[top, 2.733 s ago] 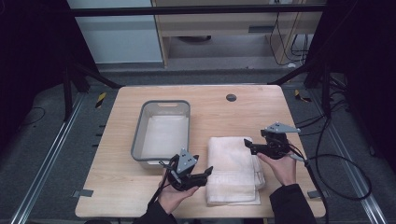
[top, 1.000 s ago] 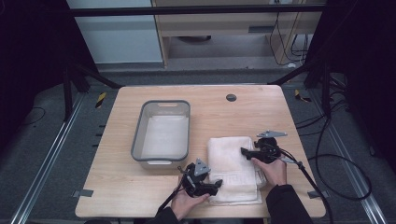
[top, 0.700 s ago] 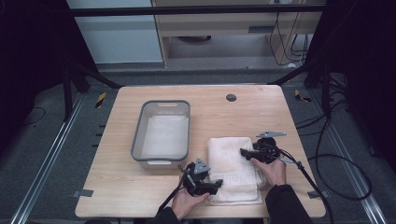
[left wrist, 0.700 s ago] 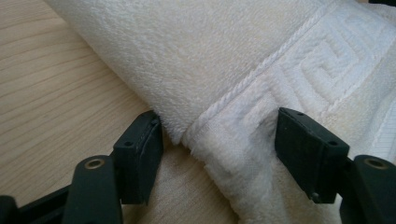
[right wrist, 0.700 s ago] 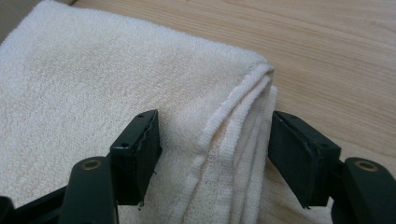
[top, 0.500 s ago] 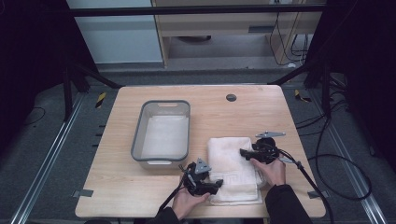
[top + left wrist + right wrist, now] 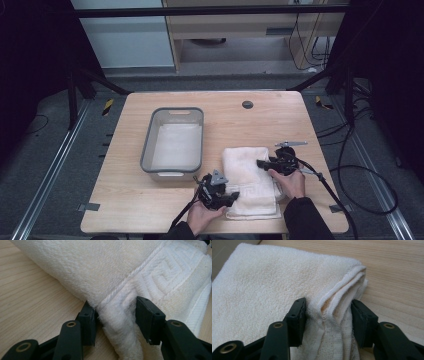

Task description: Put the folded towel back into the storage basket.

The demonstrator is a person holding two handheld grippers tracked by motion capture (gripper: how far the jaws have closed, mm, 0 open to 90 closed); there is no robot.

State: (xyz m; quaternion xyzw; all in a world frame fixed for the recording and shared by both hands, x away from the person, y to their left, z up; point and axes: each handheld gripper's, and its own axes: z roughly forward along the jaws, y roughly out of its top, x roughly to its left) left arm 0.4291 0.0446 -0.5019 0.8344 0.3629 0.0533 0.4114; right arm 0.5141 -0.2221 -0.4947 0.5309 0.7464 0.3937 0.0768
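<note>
Folded white towel, terry, lies flat on the near right part of the table, just right of a grey tub. Woven key-pattern border with a corded line near its near edge. Layered hemmed edges bunched up at one side.

No readable text, label, brand, number or sign appears on anything here.

On the wooden table lies my folded white towel. My left gripper meets its near left edge, my right gripper its right side. Just left of the towel stands a grey tub with white cloth inside
</note>
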